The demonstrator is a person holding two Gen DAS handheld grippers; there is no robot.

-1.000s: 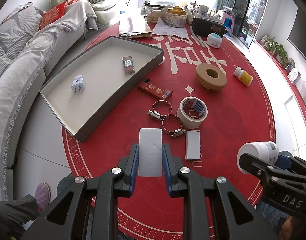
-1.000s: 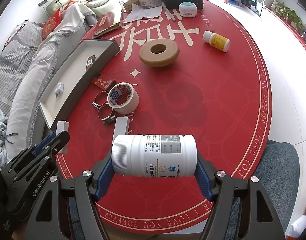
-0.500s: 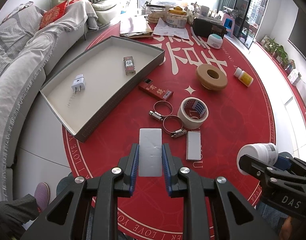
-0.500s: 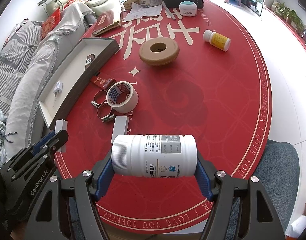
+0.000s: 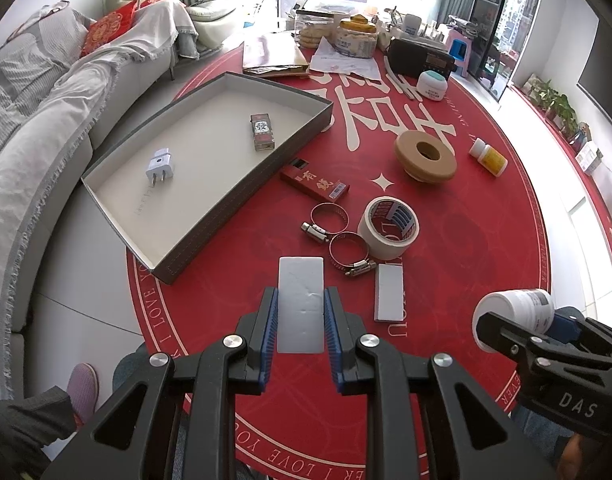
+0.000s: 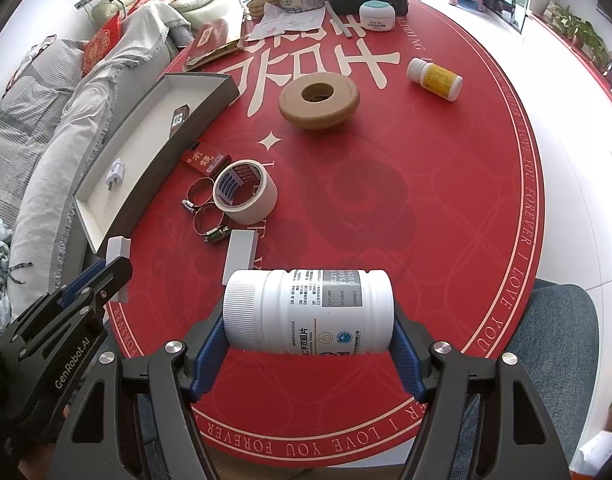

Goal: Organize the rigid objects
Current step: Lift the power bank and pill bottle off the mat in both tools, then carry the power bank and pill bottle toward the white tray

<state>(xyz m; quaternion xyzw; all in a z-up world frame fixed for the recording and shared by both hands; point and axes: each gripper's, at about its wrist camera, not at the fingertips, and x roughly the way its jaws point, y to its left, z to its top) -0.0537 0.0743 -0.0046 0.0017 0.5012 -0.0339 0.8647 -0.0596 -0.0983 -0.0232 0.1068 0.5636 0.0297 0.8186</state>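
My left gripper (image 5: pixel 300 304) is shut on a flat white block (image 5: pixel 301 300), held above the near part of the red table mat (image 5: pixel 458 240). My right gripper (image 6: pixel 310 320) is shut on a white pill bottle (image 6: pixel 310 312) lying sideways between its blue pads, cap to the left. The grey tray (image 5: pixel 185 236) lies at the left with a white plug (image 5: pixel 159 165) and a small box (image 5: pixel 261 132) inside. On the mat lie a second white block (image 5: pixel 389 292), two hose clamps (image 5: pixel 340 242), a masking tape roll (image 5: pixel 388 232) and a red box (image 5: pixel 314 185).
A brown tape ring (image 5: pixel 425 157), a yellow-labelled bottle (image 5: pixel 488 157) and a white jar (image 5: pixel 432 85) sit farther back. Papers, food packs and a black radio (image 5: pixel 420 60) crowd the far edge. A sofa (image 5: pixel 33 120) runs along the left.
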